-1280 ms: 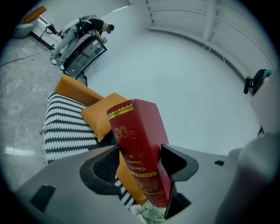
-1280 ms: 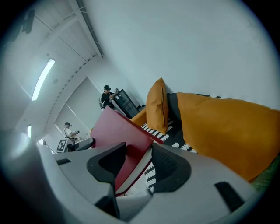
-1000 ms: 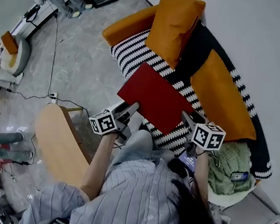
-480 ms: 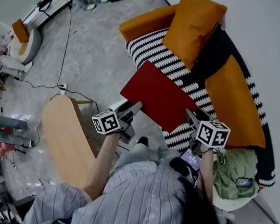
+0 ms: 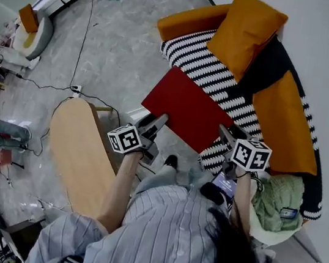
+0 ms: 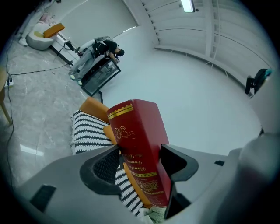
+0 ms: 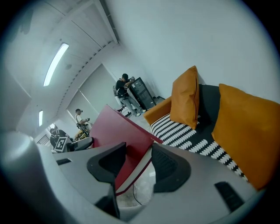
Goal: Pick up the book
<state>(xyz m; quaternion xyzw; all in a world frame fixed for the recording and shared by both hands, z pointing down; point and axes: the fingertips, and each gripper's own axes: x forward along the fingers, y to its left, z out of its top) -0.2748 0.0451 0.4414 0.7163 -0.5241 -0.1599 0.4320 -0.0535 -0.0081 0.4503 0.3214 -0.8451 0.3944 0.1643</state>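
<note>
A large red hardcover book (image 5: 188, 108) with gold print on its spine hangs in the air in front of the striped sofa (image 5: 206, 73), held between both grippers. My left gripper (image 5: 155, 125) is shut on its spine end, and the left gripper view shows the red book (image 6: 139, 148) clamped between the jaws. My right gripper (image 5: 229, 136) is shut on the opposite edge; in the right gripper view the book (image 7: 122, 140) sits slanted between the pads, cover and white page block showing.
The sofa carries orange cushions (image 5: 251, 25) and a black backrest. A light wooden table (image 5: 77, 154) stands at the left, cables (image 5: 65, 90) run across the grey floor, and a green cloth (image 5: 277, 204) lies at the right. People stand at the far end (image 7: 127, 89).
The book, held by both grippers, has come away from the sofa seat toward me; it now hangs over the floor at the sofa's front edge. The view has shifted with the move.
</note>
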